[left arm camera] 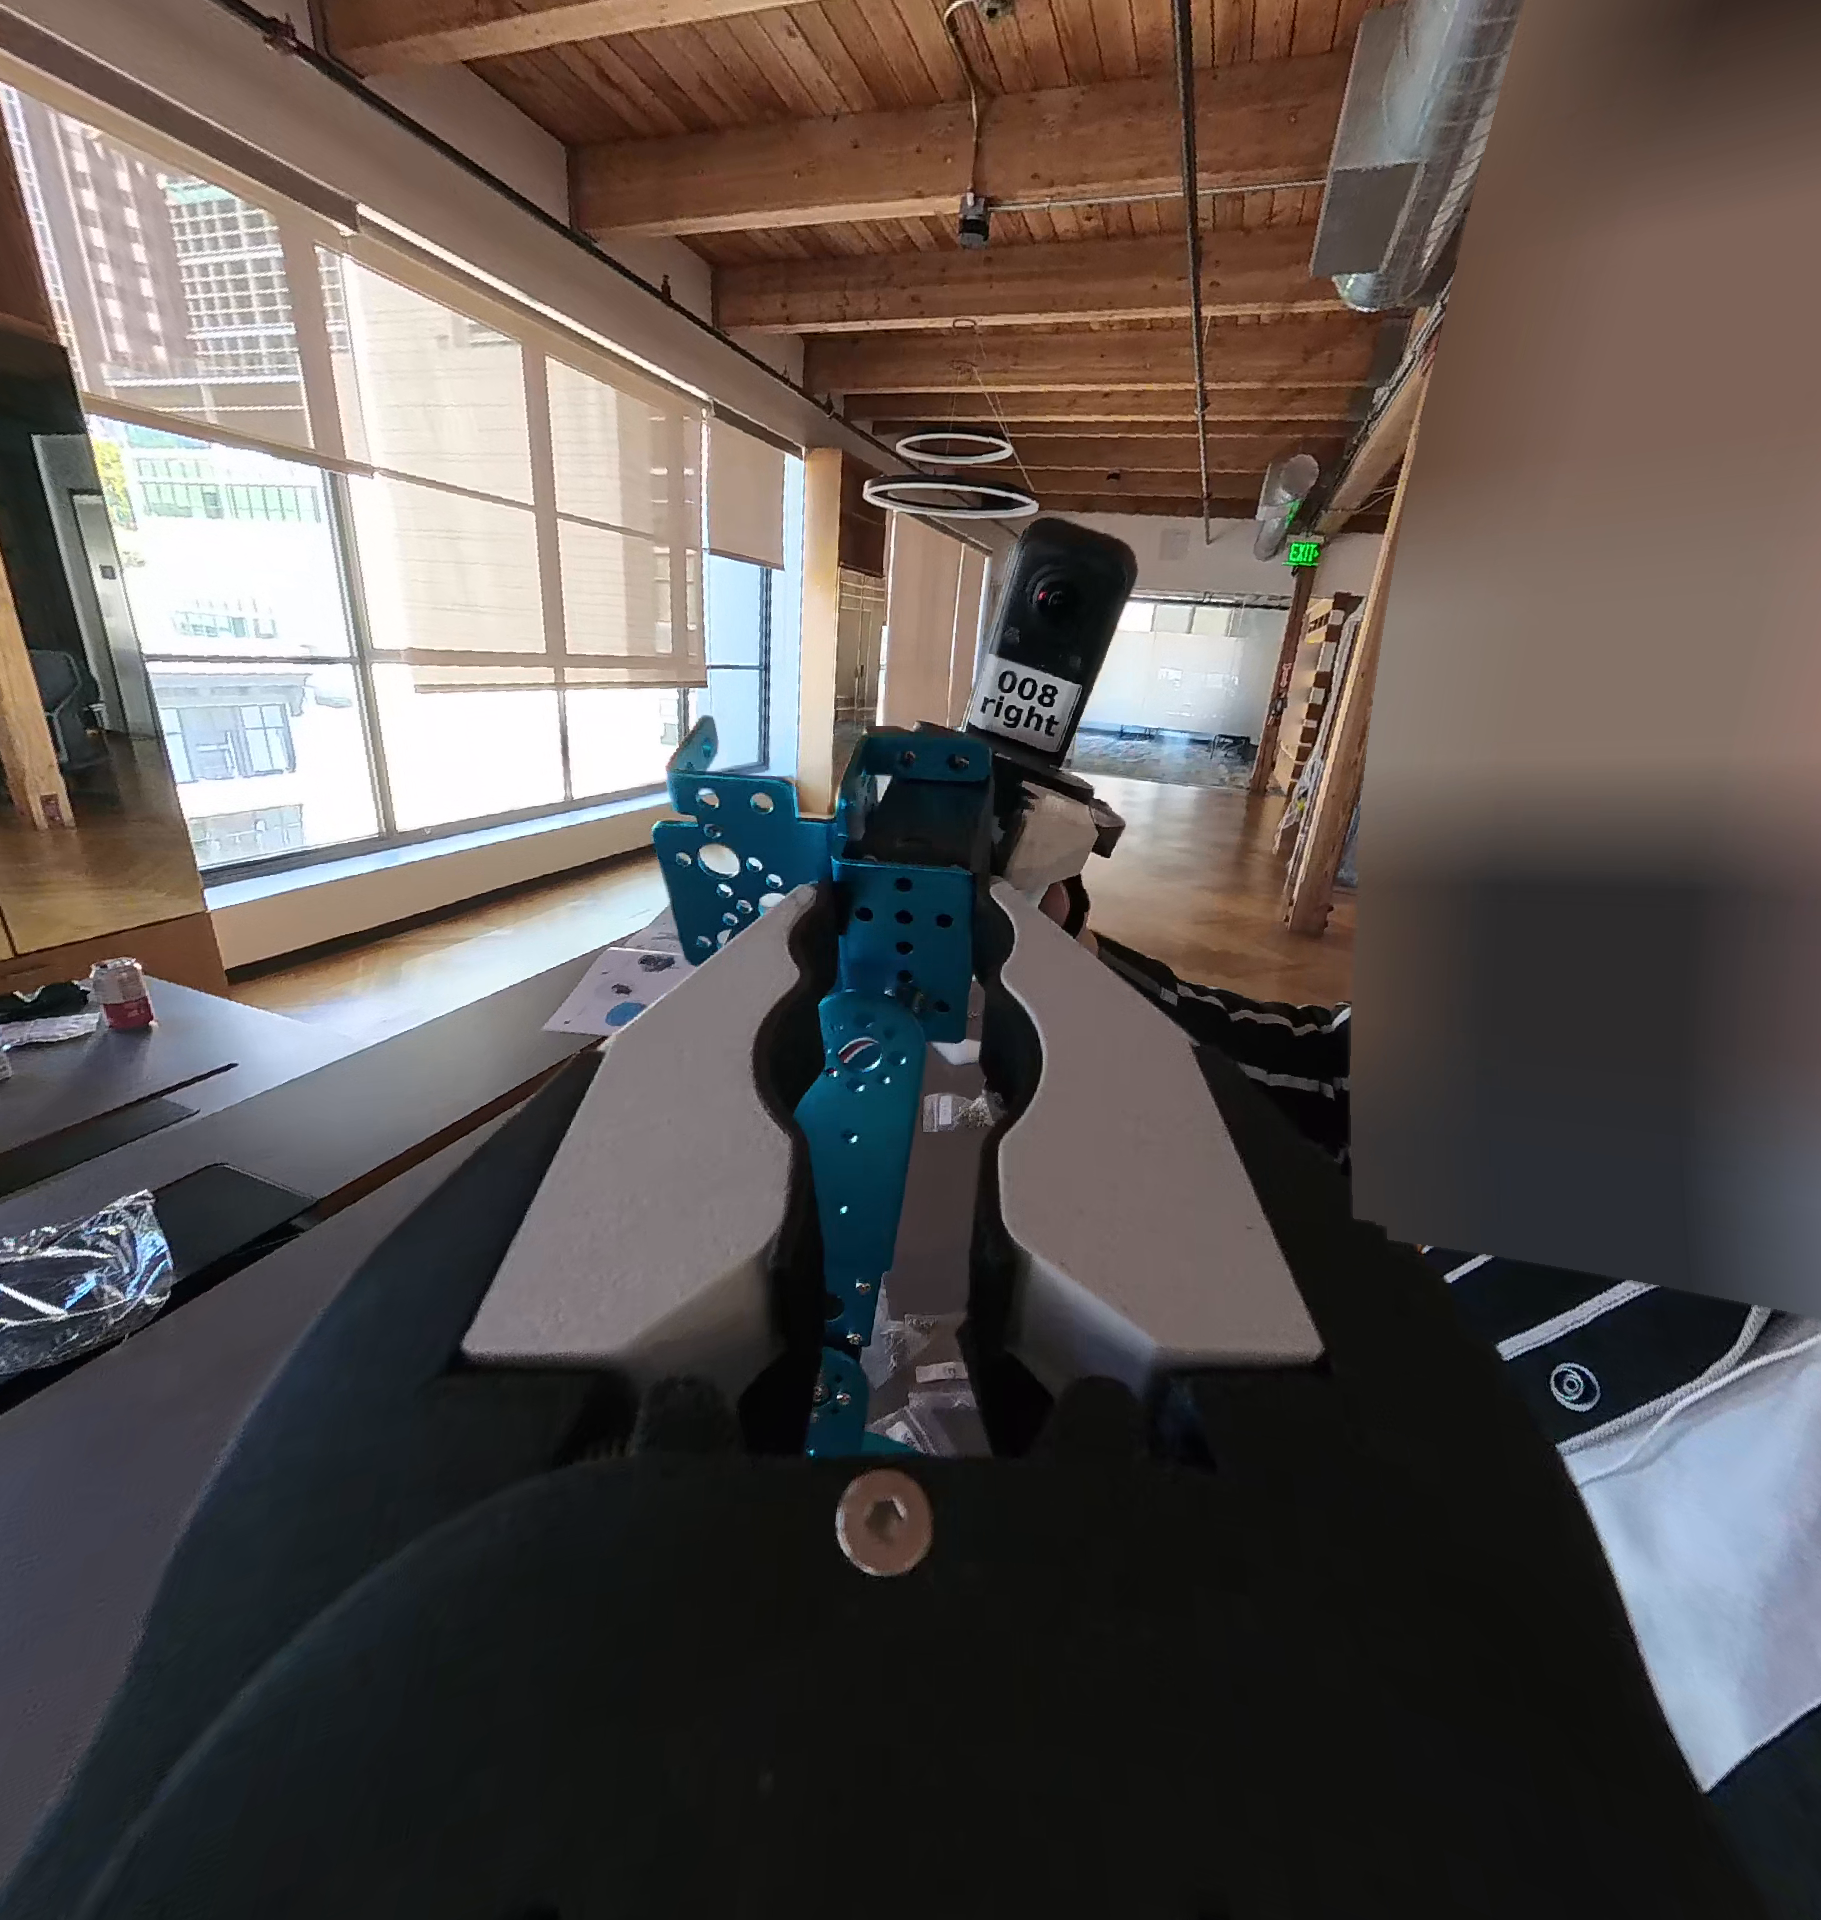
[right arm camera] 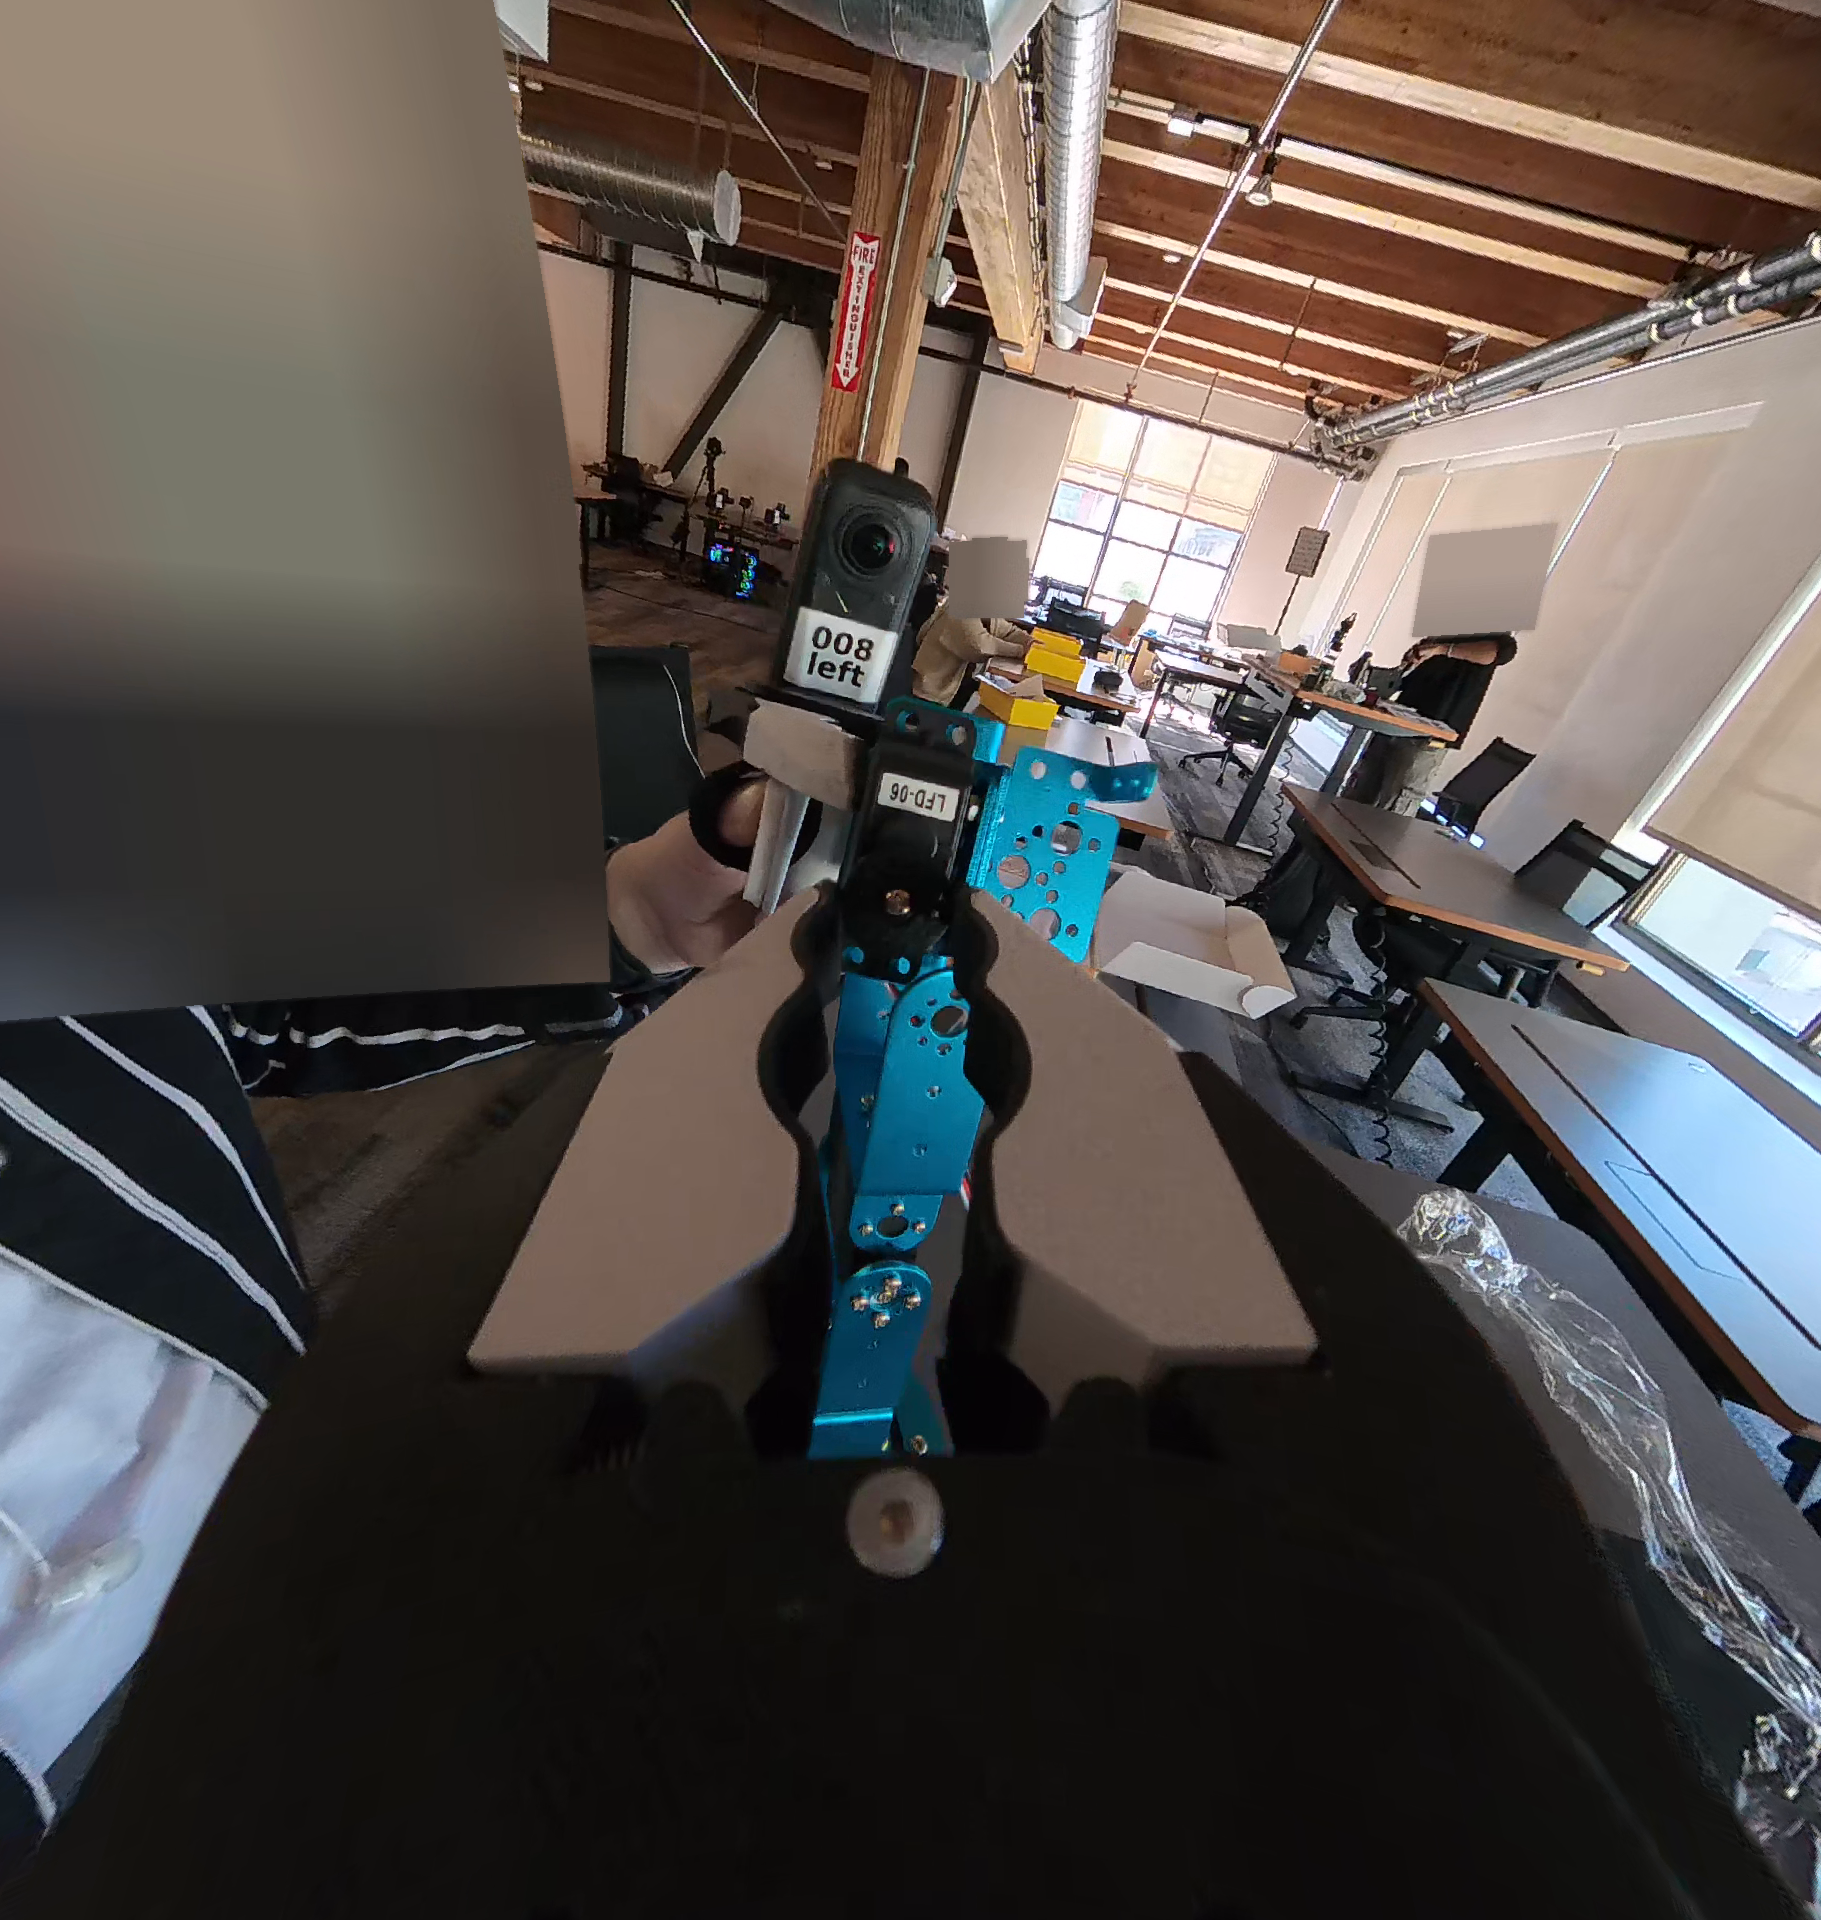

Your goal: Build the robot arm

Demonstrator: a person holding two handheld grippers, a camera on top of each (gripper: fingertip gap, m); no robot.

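A blue metal bracket assembly [left arm camera: 864,1143] with a black servo [left arm camera: 937,831] and a perforated blue plate [left arm camera: 724,852] is held up in the air between both grippers. My left gripper [left arm camera: 901,904] is shut on its blue links from one side. My right gripper [right arm camera: 898,914] is shut on the same assembly [right arm camera: 906,1101] from the opposite side, its tips by the black servo [right arm camera: 911,831]. Each view shows the other gripper's black camera beyond the assembly, in the left wrist view [left arm camera: 1062,613] and in the right wrist view [right arm camera: 859,561]. A hand [right arm camera: 677,904] grips the left gripper's handle.
Below lies a dark table [left arm camera: 106,1081] with a soda can [left arm camera: 121,992], crumpled clear plastic [left arm camera: 54,1278], printed sheets [left arm camera: 625,977] and small bags of parts [left arm camera: 958,1112]. An open white box [right arm camera: 1197,945] sits beyond. Desks [right arm camera: 1457,873] and people [right arm camera: 1446,696] are farther off. Left and right tips are no more than a few centimetres apart.
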